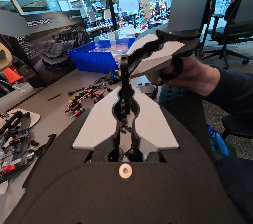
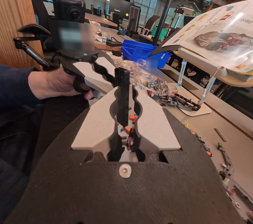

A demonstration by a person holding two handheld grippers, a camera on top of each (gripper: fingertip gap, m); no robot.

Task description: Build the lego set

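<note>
Grey tabletop (image 1: 57, 109) strewn with loose lego pieces (image 1: 83, 100).
Black beam (image 1: 125, 80) is clamped upright by both jaws: left gripper (image 1: 125, 94), right gripper (image 2: 123, 94).

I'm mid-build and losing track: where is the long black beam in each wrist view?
Left wrist view: the black beam stands upright at centre, between the left gripper and the right gripper.
Right wrist view: it stands upright at centre, between that view's own fingertips, the other gripper at its left.
Shared landmark: the blue bin behind it on the table.
</note>
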